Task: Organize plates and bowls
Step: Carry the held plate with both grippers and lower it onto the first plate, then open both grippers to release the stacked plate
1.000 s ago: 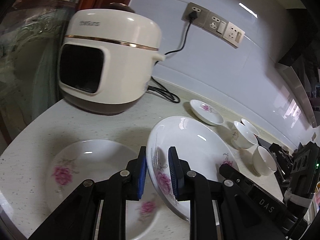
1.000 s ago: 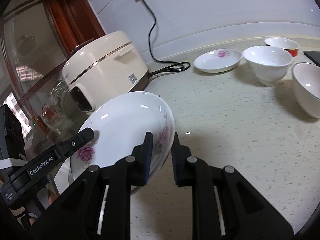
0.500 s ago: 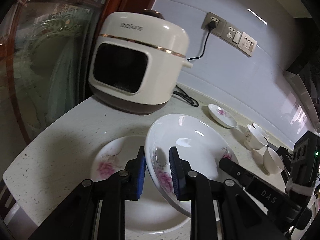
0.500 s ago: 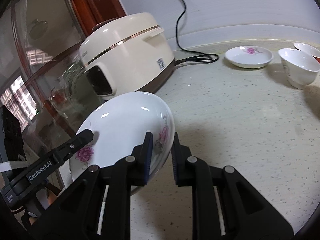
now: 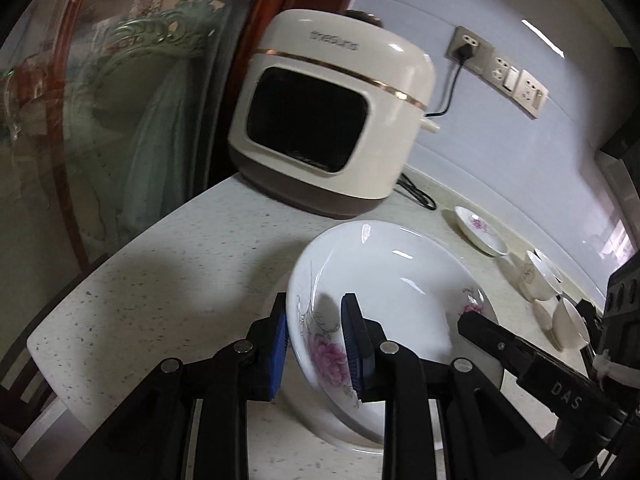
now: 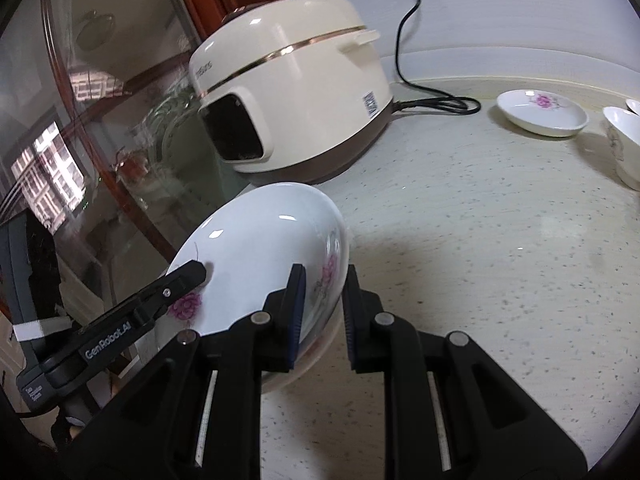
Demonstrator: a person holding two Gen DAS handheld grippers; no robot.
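Observation:
A large white plate with pink flowers (image 5: 392,276) is held tilted between both grippers, just above a second flowered plate (image 5: 496,364) lying on the counter, mostly hidden beneath it. My left gripper (image 5: 316,344) is shut on the plate's near rim. My right gripper (image 6: 322,312) is shut on the opposite rim of the same plate (image 6: 256,256); the lower plate's edge (image 6: 304,364) shows below it. A small flowered saucer (image 5: 480,230) and several white bowls (image 5: 536,276) stand further right; the saucer (image 6: 540,112) also shows in the right wrist view.
A cream rice cooker (image 5: 332,116) stands at the back left, its black cord running to a wall socket (image 5: 468,46). The speckled counter (image 5: 168,272) ends in a rounded edge at the left beside a glass cabinet door (image 5: 100,100).
Both grippers have carried the tilted plate left and over the plate on the counter, which is now almost covered. The rice cooker looms closer.

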